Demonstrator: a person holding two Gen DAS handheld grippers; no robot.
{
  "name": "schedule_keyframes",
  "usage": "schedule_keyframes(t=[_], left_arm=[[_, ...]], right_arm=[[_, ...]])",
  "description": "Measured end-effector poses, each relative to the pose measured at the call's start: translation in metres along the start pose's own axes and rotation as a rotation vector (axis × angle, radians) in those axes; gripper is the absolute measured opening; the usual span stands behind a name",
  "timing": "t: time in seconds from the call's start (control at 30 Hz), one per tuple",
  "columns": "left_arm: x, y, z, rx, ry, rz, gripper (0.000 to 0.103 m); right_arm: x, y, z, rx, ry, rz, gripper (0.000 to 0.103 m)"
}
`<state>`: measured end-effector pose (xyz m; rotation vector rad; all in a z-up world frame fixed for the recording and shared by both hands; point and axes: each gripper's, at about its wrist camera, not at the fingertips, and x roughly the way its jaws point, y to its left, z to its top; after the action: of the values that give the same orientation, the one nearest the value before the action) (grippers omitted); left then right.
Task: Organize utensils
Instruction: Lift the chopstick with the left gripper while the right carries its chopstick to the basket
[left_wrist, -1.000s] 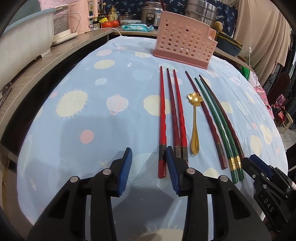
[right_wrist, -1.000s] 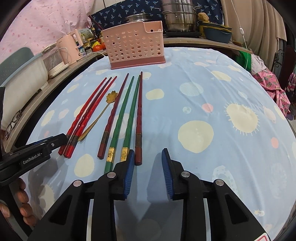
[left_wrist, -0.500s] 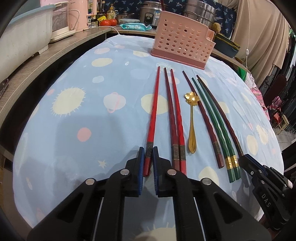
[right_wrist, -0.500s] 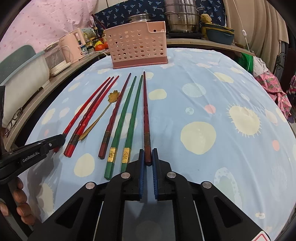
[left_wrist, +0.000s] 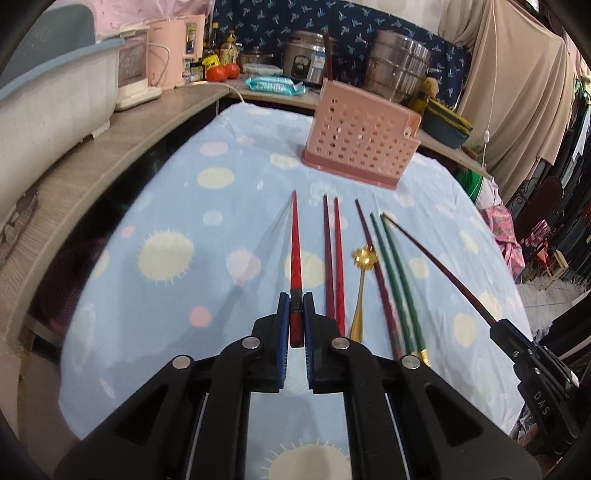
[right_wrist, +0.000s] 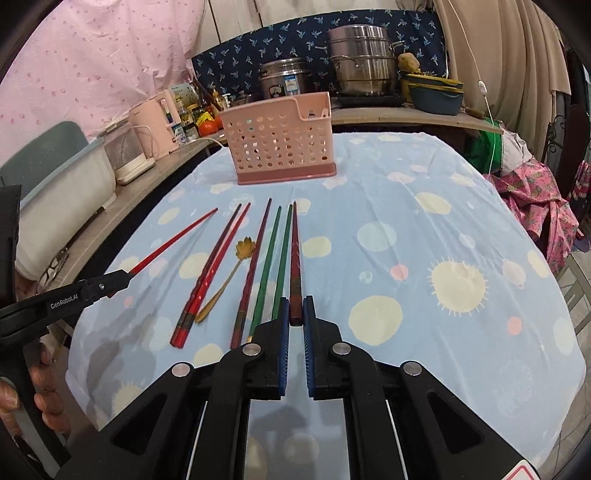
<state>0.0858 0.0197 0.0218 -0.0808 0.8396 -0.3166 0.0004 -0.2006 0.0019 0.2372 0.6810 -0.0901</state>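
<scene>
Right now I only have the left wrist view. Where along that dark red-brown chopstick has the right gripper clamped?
Observer: The right gripper pinches the dark red-brown chopstick just above its thick butt end, between the blue pads.
Operator: And who is carrying the left gripper?
Observer: A bare hand wraps the handle of the left gripper, which is shut on the bright red chopstick.
</scene>
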Motion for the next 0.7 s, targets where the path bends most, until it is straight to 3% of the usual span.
schedule_keyframes(t=[0.33,0.7], left_arm=[[-0.040,-0.007,0.065,-0.015,-0.103,-0.037,0.007],[-0.058,-0.027,0.159,-0.001,-0.231,-0.065,0.007]], right_arm=[[-0.036,-0.012,0.069,0.055,-0.106,0.015,0.007],[-0.033,-0.028,0.156,0.086,-0.208,0.023,0.007]])
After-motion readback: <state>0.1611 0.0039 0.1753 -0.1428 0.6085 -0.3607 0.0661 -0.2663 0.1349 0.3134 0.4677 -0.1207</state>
